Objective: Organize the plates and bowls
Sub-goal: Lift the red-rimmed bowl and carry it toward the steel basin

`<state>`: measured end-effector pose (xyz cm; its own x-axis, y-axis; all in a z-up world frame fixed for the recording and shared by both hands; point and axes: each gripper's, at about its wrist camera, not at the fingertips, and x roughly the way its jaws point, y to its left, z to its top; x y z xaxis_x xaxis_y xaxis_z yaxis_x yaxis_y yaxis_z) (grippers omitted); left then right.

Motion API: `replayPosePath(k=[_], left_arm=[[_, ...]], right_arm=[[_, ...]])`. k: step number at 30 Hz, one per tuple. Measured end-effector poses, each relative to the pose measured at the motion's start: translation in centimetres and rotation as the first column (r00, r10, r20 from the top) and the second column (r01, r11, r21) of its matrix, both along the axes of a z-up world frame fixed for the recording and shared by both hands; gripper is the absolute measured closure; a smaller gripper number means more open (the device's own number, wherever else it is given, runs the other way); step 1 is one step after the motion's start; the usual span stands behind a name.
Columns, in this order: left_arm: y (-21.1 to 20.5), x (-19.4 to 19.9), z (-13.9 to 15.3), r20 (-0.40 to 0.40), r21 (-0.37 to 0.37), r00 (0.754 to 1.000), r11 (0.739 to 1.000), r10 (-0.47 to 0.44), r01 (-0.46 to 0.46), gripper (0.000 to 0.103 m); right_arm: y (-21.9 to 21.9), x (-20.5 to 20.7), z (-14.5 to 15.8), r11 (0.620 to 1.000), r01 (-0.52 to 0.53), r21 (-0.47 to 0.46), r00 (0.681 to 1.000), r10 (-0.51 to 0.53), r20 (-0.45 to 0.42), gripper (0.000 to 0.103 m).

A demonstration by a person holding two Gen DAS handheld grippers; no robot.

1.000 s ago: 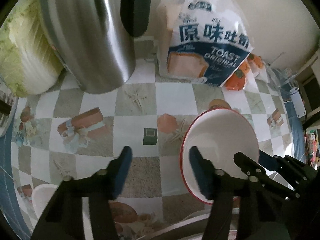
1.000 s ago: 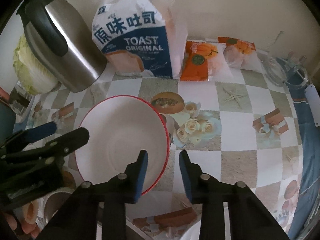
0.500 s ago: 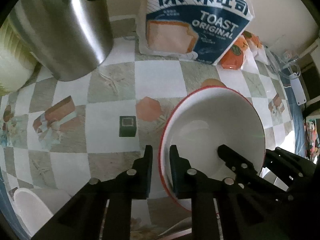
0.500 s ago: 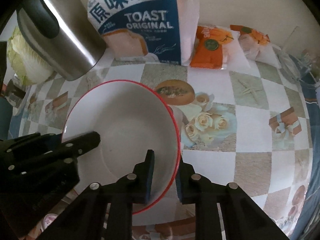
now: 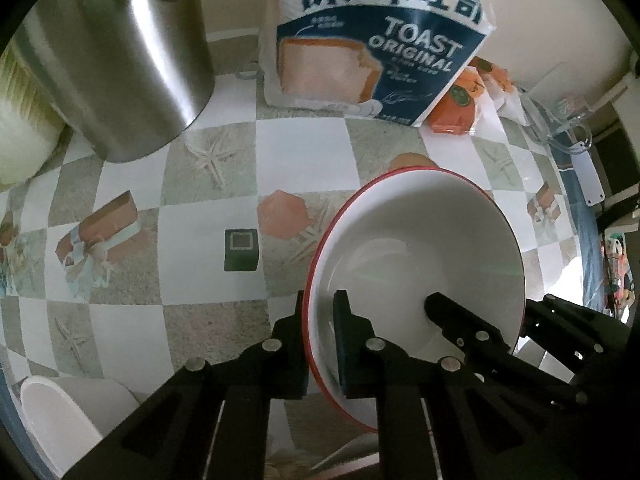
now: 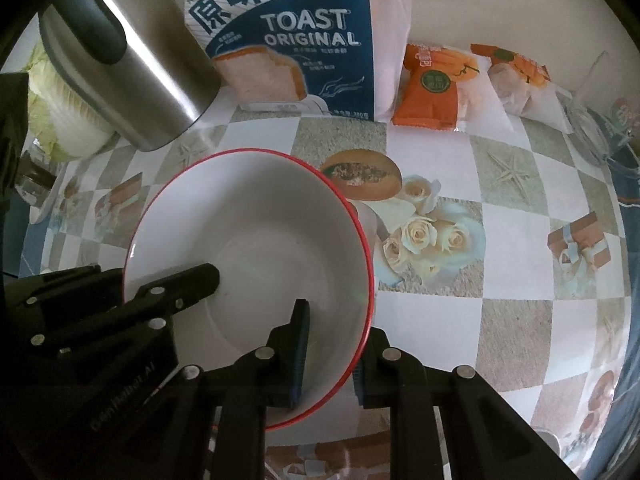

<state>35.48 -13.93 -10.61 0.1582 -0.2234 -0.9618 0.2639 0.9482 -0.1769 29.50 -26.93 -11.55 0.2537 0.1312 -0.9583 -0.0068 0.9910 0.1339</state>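
A white bowl with a red rim [image 5: 420,248] is held between both grippers over the checked tablecloth [image 5: 208,208]. My left gripper [image 5: 320,304] is shut on the bowl's left rim, one finger inside and one outside. In the right wrist view the same bowl [image 6: 256,232] fills the middle, and my right gripper [image 6: 332,340] is shut on its right rim, the inner pad against the inside wall. The left gripper's inner finger [image 6: 180,280] shows at the bowl's left side there. Whether the bowl touches the table is hidden.
A steel kettle [image 5: 120,60] and a bag of toast [image 5: 380,40] stand at the back, with orange snack packs [image 6: 432,88] and a glass mug [image 5: 560,120] to the right. Cabbage [image 5: 20,128] lies far left. A white cup [image 5: 52,420] sits at the near left.
Both grippers' jaws have closed onto the bowl's rim, the left from wide open. The left view has shifted toward the bowl and the toast bag.
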Motion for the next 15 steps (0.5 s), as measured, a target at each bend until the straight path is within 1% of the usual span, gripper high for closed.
replayPosePath(k=[1, 5, 11, 15], left_arm=[[0.5, -0.5, 0.6, 0.006, 0.0, 1.0, 1.0, -0.005, 0.005, 0.092], [0.2, -0.8, 2.2, 0.027, -0.014, 1.0, 1.0, -0.01, 0.01, 0.092], [0.2, -1.7, 5.7, 0.082, -0.018, 0.997, 1.0, -0.016, 0.017, 0.092], [1.3, -2.8, 7.7, 0.11, -0.022, 0.994, 1.0, -0.009, 0.012, 0.092]], right_arm=[[-0.1, 0.0, 0.2, 1.0, 0.003, 0.005, 1.0, -0.003, 0.005, 0.083], [-0.6, -0.1, 1.4, 1.0, 0.013, 0.007, 1.0, -0.013, 0.025, 0.083], [-0.6, -0.9, 4.4, 1.0, 0.012, -0.012, 0.998, -0.012, 0.068, 0.083], [0.4, -1.8, 6.7, 1.0, -0.009, -0.024, 0.995, 0.011, 0.096, 0.083]])
